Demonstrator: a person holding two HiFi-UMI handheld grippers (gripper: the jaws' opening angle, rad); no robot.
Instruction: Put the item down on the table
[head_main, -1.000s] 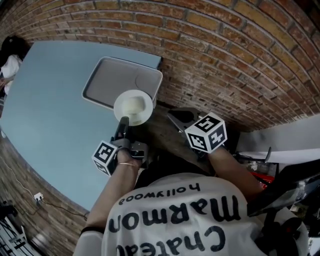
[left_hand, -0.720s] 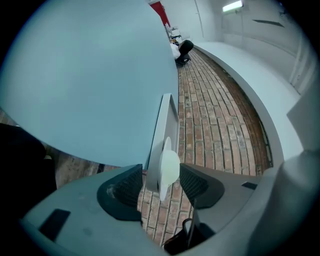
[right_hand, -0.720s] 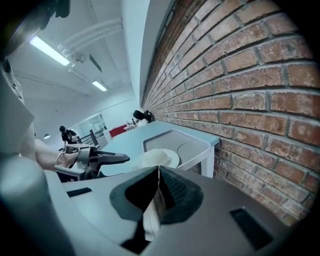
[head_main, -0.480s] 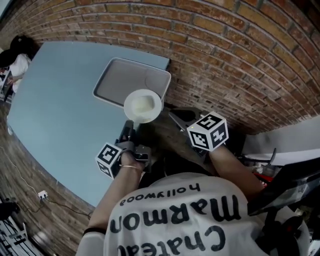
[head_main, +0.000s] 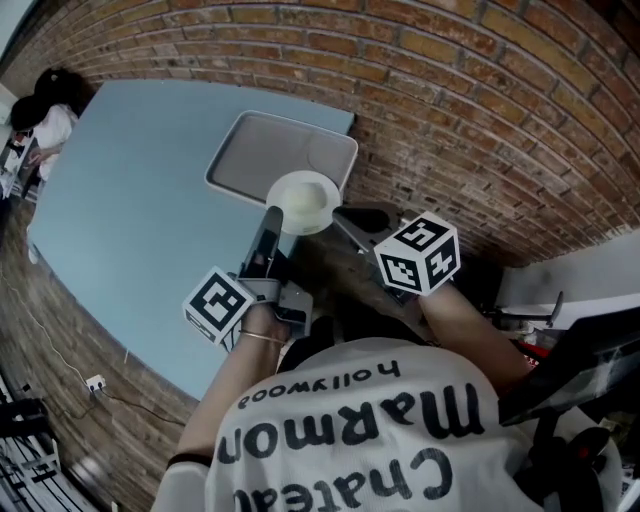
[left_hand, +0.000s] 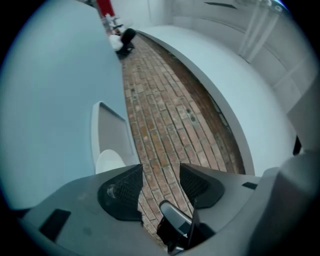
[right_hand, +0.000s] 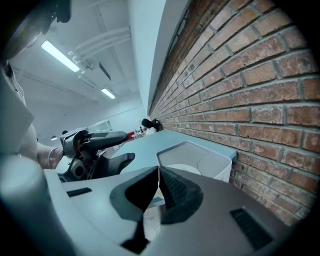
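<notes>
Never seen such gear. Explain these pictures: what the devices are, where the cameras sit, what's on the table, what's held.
A person holds two two-jaw grippers. The head view looks down from the person's head; the other cameras ride on the grippers, looking along their jaws. On the blue table lies a grey tray, with a white bowl at its near corner. The left gripper is open, only brick floor between its jaws; the right gripper is shut on nothing. Nothing is held.

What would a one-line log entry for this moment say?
left hand-held gripper: open, empty | right hand-held gripper: shut | white bowl: at table edge beside tray
</notes>
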